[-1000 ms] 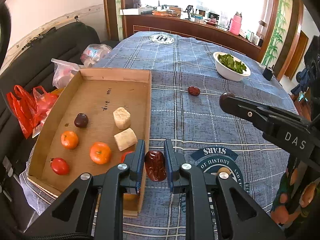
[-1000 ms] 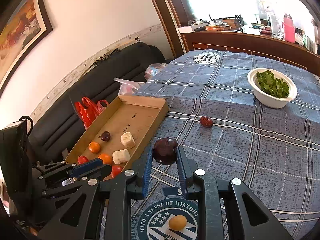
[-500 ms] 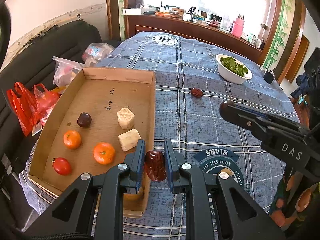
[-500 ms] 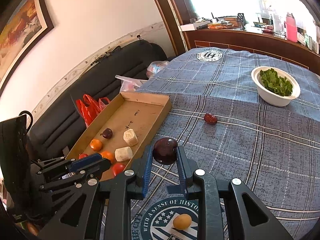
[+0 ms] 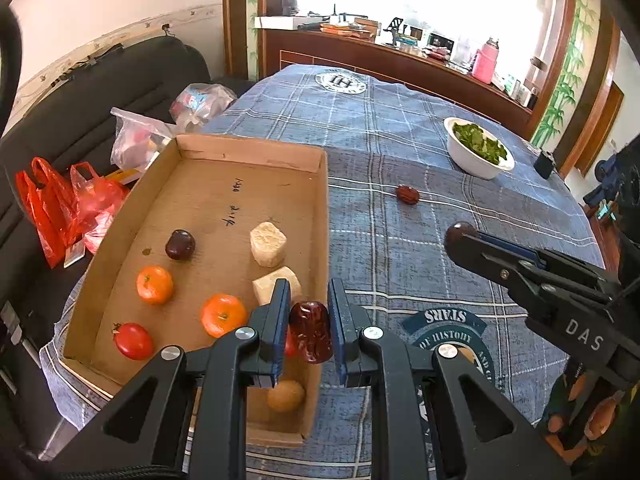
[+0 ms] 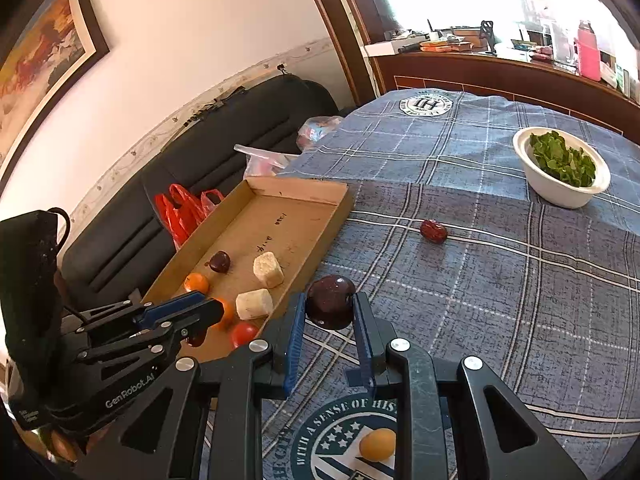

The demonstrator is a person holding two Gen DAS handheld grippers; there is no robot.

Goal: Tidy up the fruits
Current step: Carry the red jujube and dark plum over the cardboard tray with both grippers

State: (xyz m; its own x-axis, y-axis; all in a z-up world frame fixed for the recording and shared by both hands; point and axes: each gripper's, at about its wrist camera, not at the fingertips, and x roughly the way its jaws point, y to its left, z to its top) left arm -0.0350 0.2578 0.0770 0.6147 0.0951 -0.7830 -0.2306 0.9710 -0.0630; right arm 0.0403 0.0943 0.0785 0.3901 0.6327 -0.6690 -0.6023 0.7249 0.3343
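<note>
My left gripper (image 5: 309, 312) is shut on a wrinkled red date (image 5: 311, 332), held over the right wall of the cardboard tray (image 5: 256, 184). My right gripper (image 6: 330, 310) is shut on a dark plum (image 6: 330, 306), above the cloth just right of the tray (image 6: 296, 220). In the tray lie a dark plum (image 5: 180, 244), two oranges (image 5: 155, 285), a tomato (image 5: 133, 341), two pale chunks (image 5: 268, 243) and a tan round fruit (image 5: 285, 395). Another red date (image 5: 408, 195) lies on the cloth, also in the right wrist view (image 6: 433, 231). A small yellow fruit (image 6: 377, 444) lies under the right gripper.
A white bowl of greens (image 5: 478, 153) stands at the far right of the table (image 5: 392, 128). Red and clear plastic bags (image 5: 76, 200) lie on the black sofa left of the tray. A wooden counter with clutter (image 5: 384, 40) runs behind.
Both grippers keep their fruits. The left gripper has shifted slightly right and back relative to the tray, so more of the tray's near end shows; the right gripper has drifted a little.
</note>
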